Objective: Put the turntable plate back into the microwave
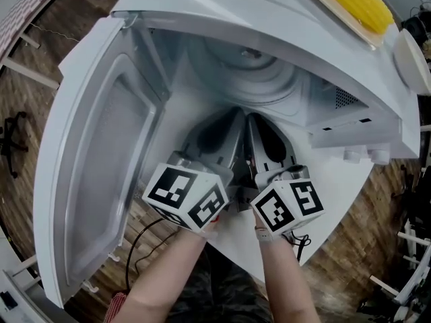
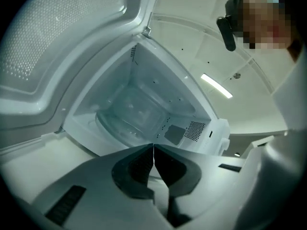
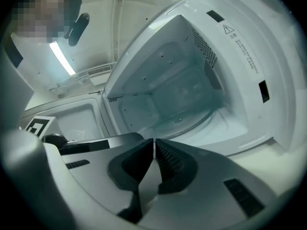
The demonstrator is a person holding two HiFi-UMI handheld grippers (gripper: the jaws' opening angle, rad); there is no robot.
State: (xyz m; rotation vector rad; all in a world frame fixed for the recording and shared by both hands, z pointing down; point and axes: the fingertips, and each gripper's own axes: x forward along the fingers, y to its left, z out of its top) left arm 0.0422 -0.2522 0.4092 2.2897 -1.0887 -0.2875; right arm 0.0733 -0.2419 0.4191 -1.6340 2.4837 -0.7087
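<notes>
- Left gripper point(image 2: 153, 150): found fully closed, pads meeting at the tips, nothing caught between them.
- Right gripper point(image 3: 153, 145): found in the same condition, closed tip to tip and empty.
- Observed both grippers side by side in the head view, close together, just in front of the microwave point(image 1: 269, 19) opening and aimed into its cavity.
- Noted each gripper carried from below, by the left hand point(image 1: 205, 229) and the right hand point(image 1: 264, 233), largely hidden under the marker cubes.
- Located the turntable plate point(image 1: 252, 73) inside the microwave, lying flat on the cavity floor; round and of clear glass. Confirmed apart from both grippers, with neither touching it.
- Recorded the door point(image 1: 101, 173) swung wide open on the left side, inner face turned toward the head camera.
- Recorded a vent grille point(image 1: 345, 98) on the right inner wall of the cavity.
- Found the microwave white throughout and standing on a white table point(image 1: 337, 200).
- Noted a yellow ribbed item point(image 1: 353, 2) resting on a pale board point(image 1: 340, 24) on top of the microwave, toward its right end; could not identify it further.
- Noted a wooden floor point(image 1: 40, 106) around the table.
</notes>
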